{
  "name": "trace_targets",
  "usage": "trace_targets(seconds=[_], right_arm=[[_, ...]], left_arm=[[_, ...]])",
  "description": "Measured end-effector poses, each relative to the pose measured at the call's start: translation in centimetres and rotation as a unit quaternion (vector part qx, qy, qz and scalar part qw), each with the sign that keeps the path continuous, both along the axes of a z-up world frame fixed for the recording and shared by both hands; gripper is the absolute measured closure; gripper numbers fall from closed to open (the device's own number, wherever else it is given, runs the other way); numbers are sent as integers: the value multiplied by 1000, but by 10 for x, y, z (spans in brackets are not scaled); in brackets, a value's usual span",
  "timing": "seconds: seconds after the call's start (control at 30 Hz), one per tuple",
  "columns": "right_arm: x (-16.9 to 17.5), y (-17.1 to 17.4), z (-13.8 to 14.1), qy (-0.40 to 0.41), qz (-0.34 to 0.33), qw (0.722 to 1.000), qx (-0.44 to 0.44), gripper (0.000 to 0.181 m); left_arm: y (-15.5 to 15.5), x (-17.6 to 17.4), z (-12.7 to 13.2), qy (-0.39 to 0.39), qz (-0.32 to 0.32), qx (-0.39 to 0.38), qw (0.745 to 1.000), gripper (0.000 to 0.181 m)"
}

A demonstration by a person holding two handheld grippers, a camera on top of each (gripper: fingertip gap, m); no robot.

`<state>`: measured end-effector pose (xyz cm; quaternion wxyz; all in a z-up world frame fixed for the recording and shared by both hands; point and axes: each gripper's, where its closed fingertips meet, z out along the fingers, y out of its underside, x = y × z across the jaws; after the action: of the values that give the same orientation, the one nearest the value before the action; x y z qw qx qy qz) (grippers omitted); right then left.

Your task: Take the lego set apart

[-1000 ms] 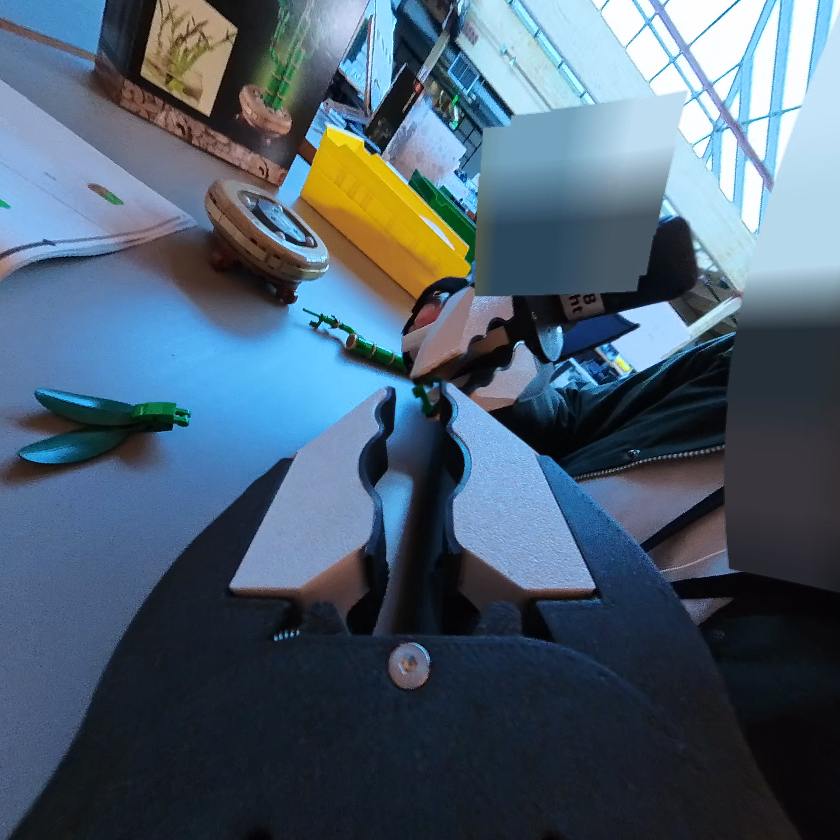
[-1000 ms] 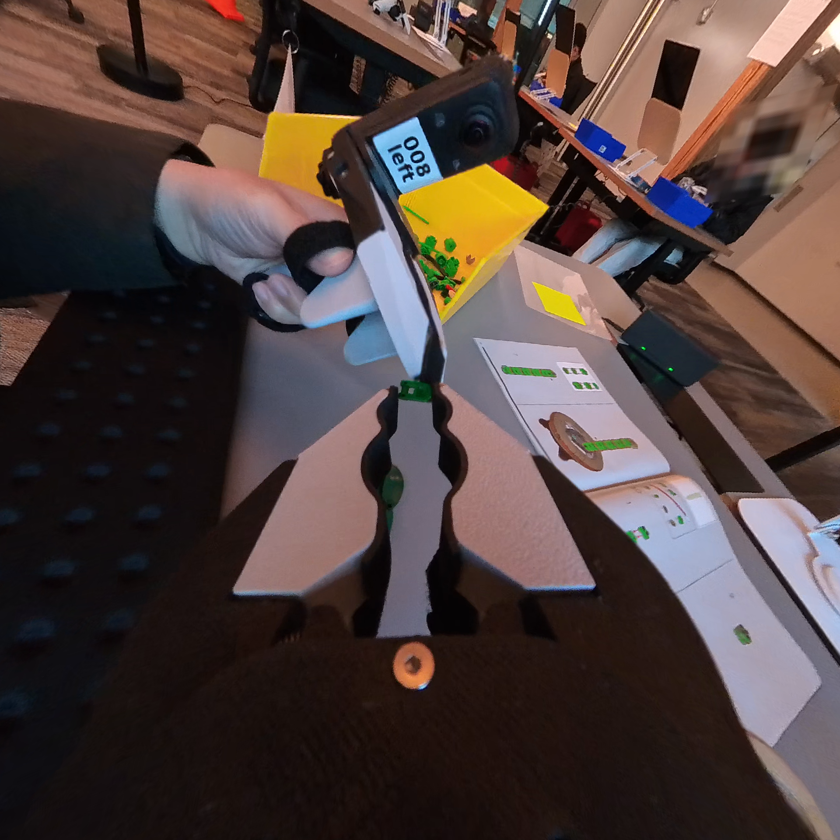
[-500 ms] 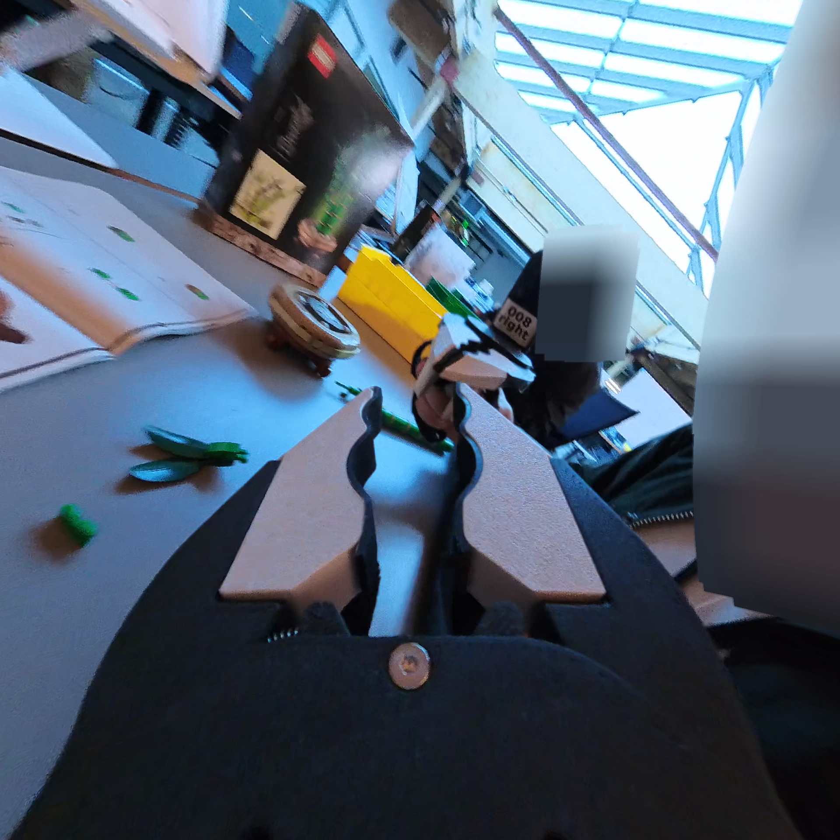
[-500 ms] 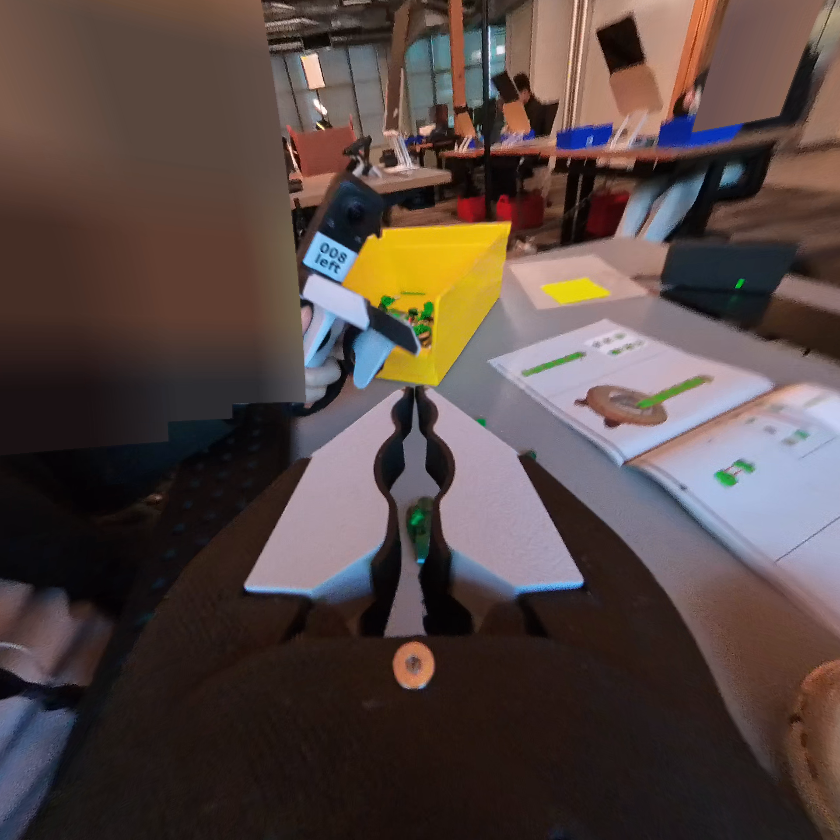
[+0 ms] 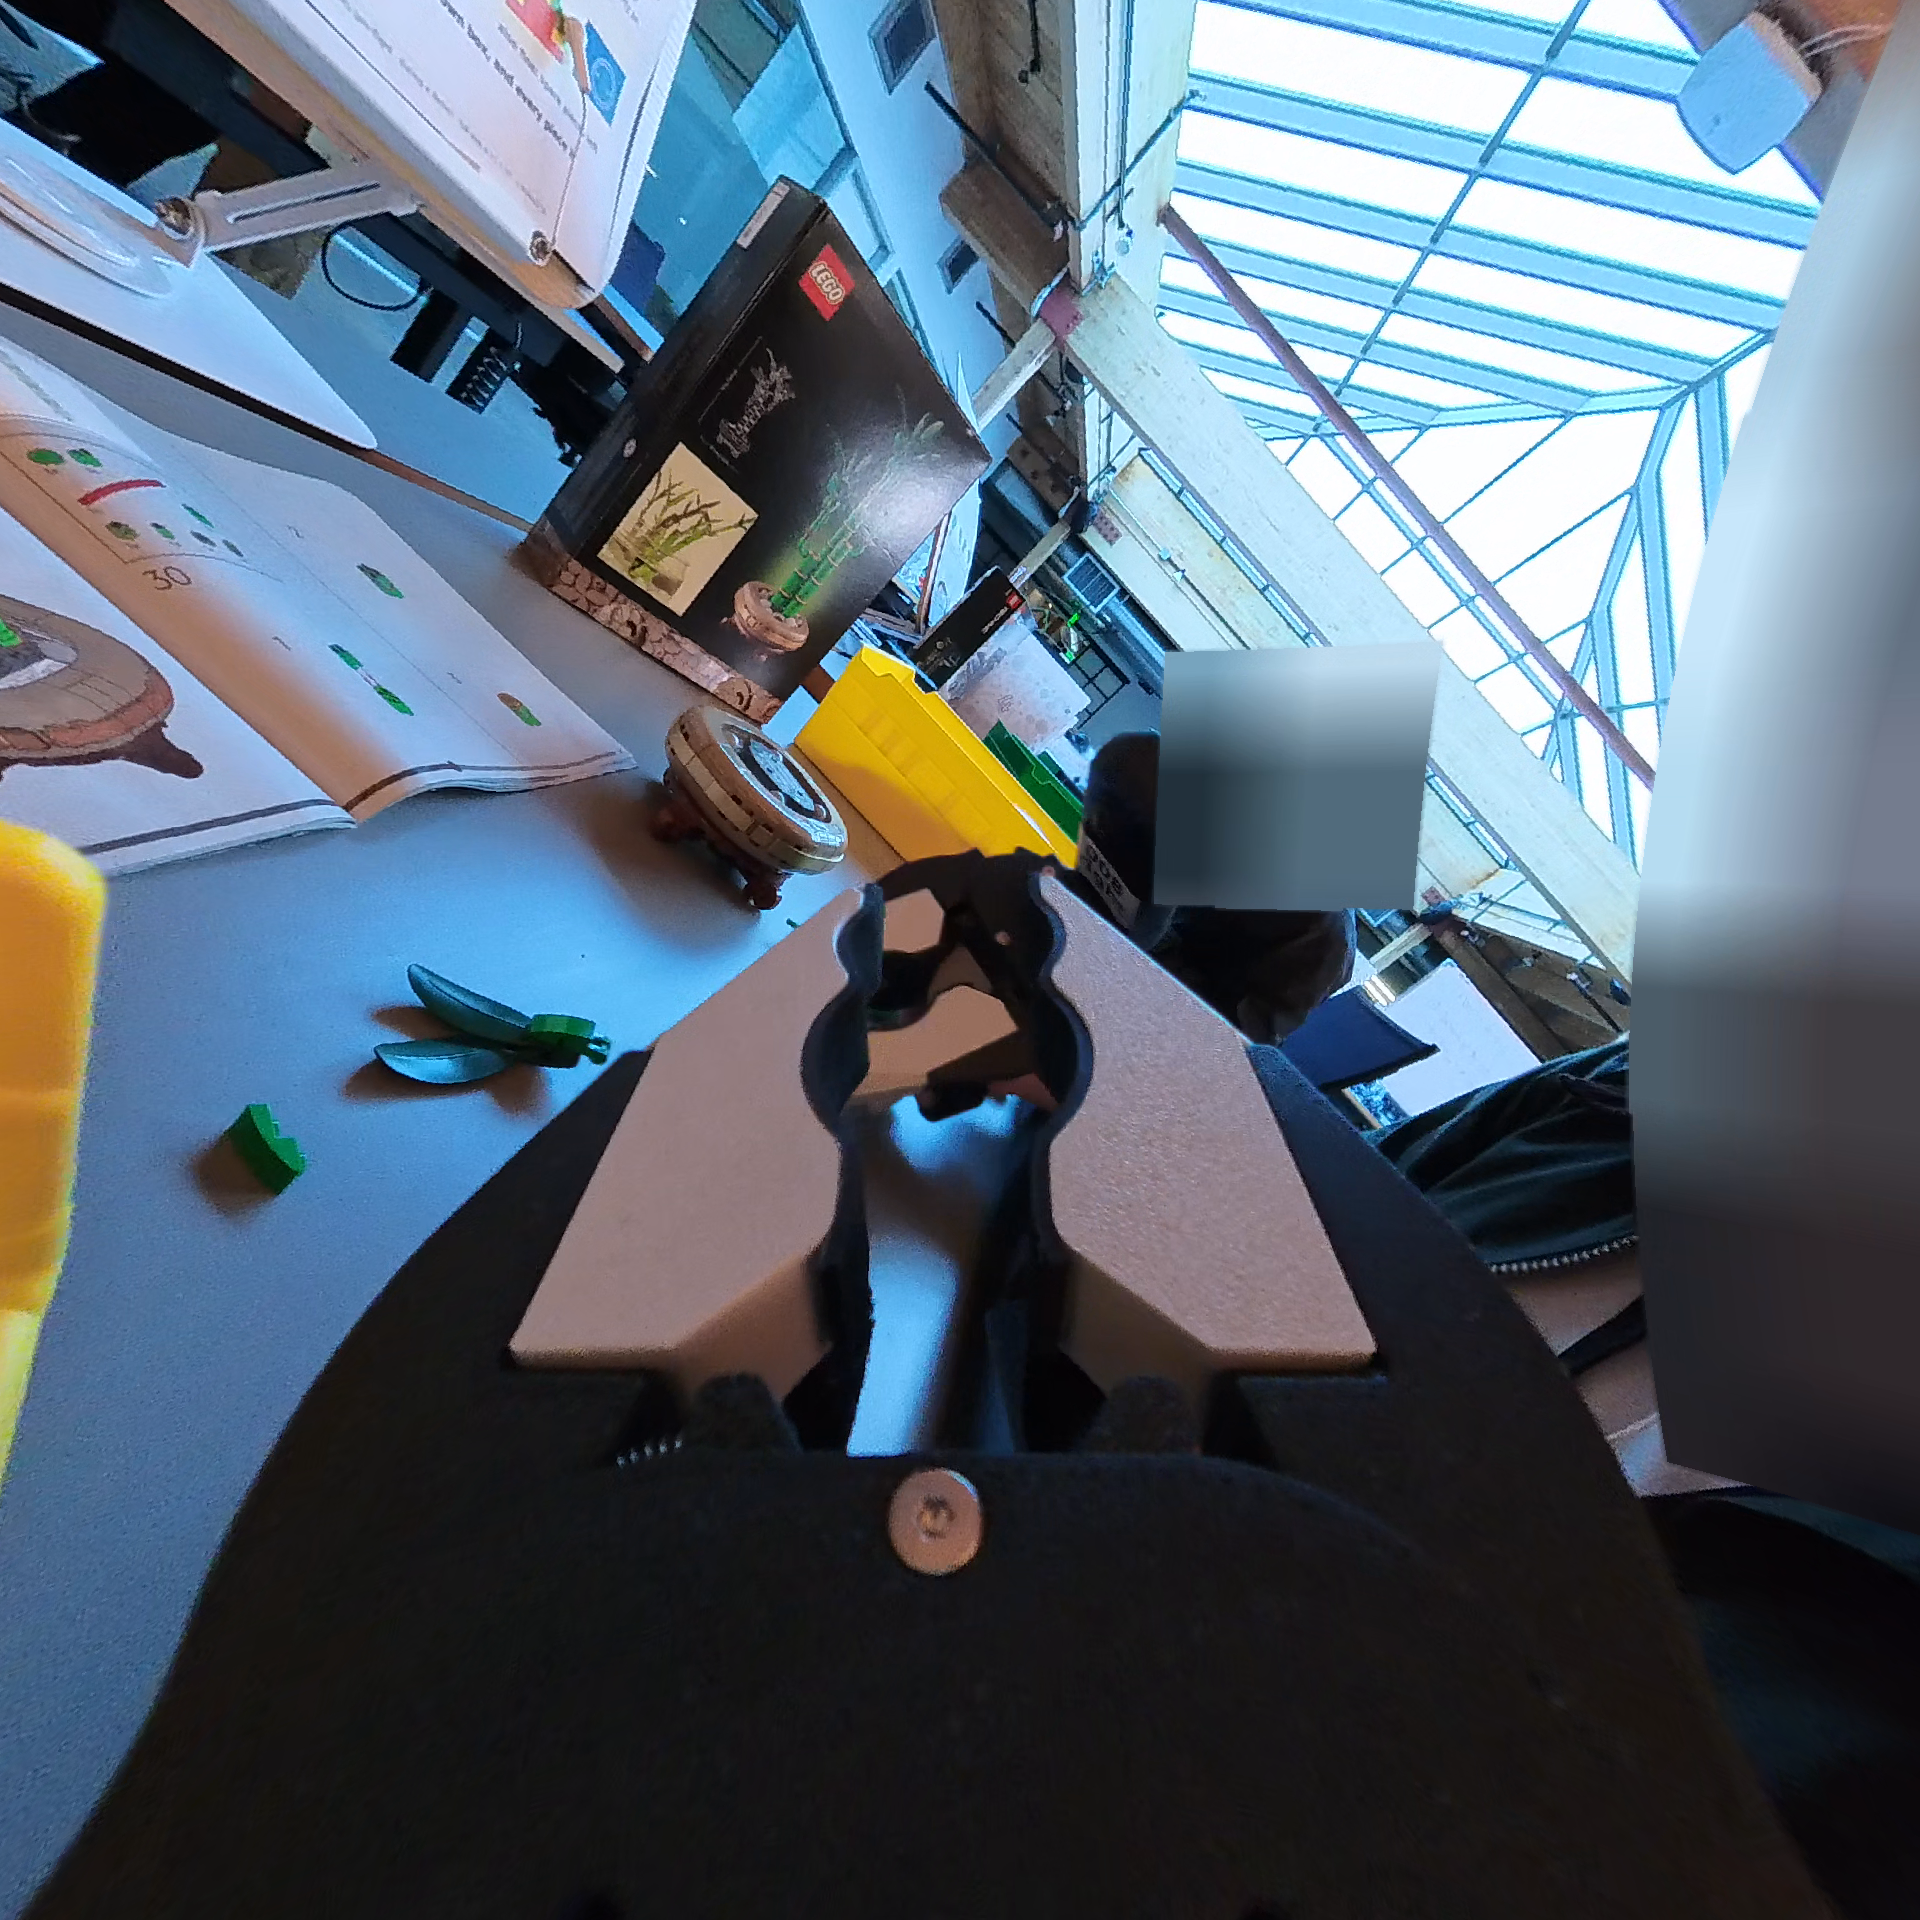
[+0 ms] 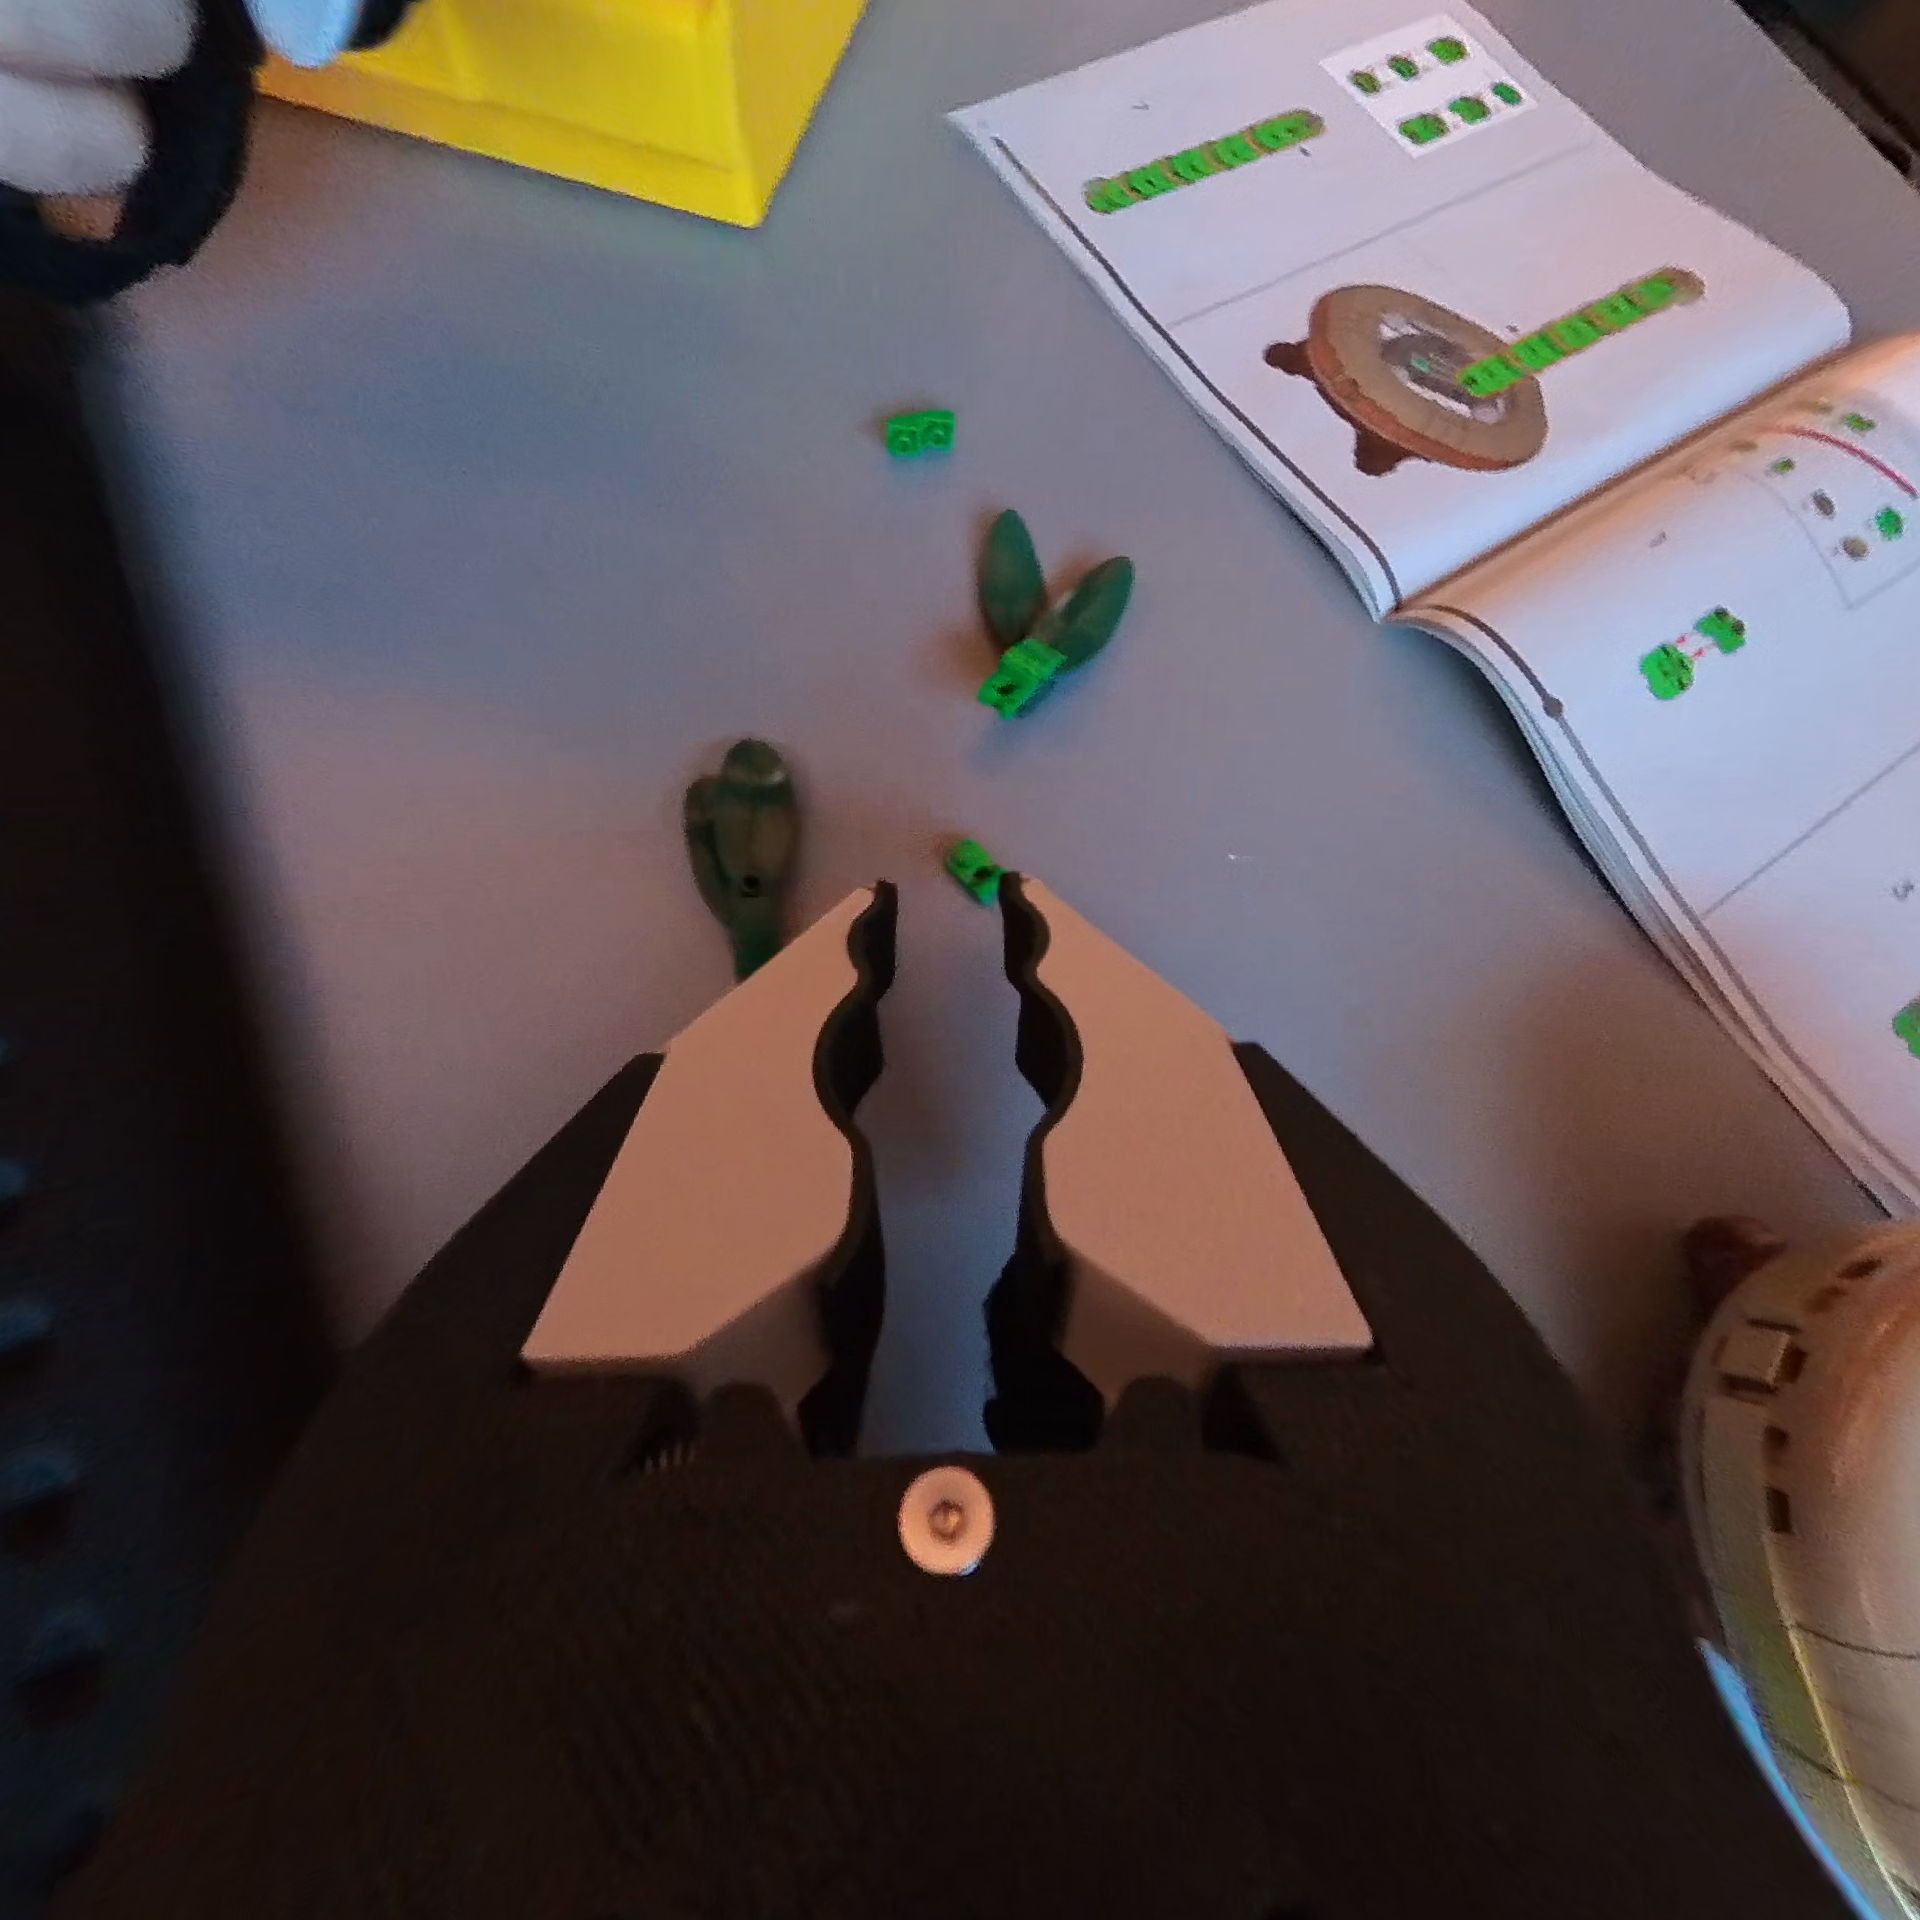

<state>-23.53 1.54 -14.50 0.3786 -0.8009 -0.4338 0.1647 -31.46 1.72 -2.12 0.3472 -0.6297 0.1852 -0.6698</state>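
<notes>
My left gripper (image 5: 954, 902) is open and empty, raised above the grey table (image 5: 312, 1299). My right gripper (image 6: 945, 894) is open and empty, pointing down at the table (image 6: 468, 520). A tiny green piece (image 6: 974, 868) lies at its right fingertip. A dark green leaf piece (image 6: 743, 842) lies just left of its left finger. A leaf pair on a green clip (image 6: 1039, 613) and a small green brick (image 6: 920, 431) lie farther ahead. In the left wrist view the leaf pair (image 5: 488, 1029) and the green brick (image 5: 265, 1143) lie to the left. The round tan base (image 5: 753, 805) stands beyond them.
A yellow bin (image 6: 582, 83) sits at the far side, with a hand on the left gripper's handle (image 6: 104, 104) beside it. An open instruction booklet (image 6: 1455, 312) lies at the right. The tan base (image 6: 1818, 1558) is close at the lower right. The set's box (image 5: 758, 499) stands behind the booklet (image 5: 260, 644). From either gripper's tips it is about 12 cm to the small green brick (image 6: 920, 431).
The two grippers have moved apart. My right gripper swung down toward the table and opened; the green piece between its fingers is gone from them. My left gripper opened wider.
</notes>
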Motion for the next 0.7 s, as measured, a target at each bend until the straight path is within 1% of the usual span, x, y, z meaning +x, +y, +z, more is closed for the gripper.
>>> trace_targets(seconds=[0.1,0.2,0.23,0.27,0.3,0.33,0.43,0.47,0.53,0.63,0.7], right_arm=[[2,8,-4,1,-5,1000,-3,160],[-1,11,-12,-8,2,1000,-17,154],[-3,12,-11,4,2,1000,-23,154],[-4,12,-12,10,5,999,-33,156],[-7,8,-12,20,13,999,-49,167],[-8,5,-13,32,15,997,-66,172],[-7,1,-10,46,12,995,-87,173],[-7,1,-5,51,12,996,-73,174],[-13,1,18,76,31,997,-8,174],[-24,-6,53,107,68,988,87,174],[-31,-13,66,114,92,981,126,174]], left_arm=[[-2,1,1,0,-4,0,1000,156],[-2,1,1,-1,-6,-1,1000,156],[-2,1,1,-1,-7,-2,1000,156],[-3,2,0,-1,-9,-2,1000,156],[-3,2,0,0,-10,-2,1000,156],[-3,3,-1,2,-11,-3,1000,156],[-4,4,-3,5,-16,-6,1000,156],[-5,5,-4,6,-18,-7,1000,156],[-5,8,-8,17,-23,-12,1000,155],[-8,17,-27,66,-35,-26,997,152],[-13,25,-41,101,-51,-35,993,150]])
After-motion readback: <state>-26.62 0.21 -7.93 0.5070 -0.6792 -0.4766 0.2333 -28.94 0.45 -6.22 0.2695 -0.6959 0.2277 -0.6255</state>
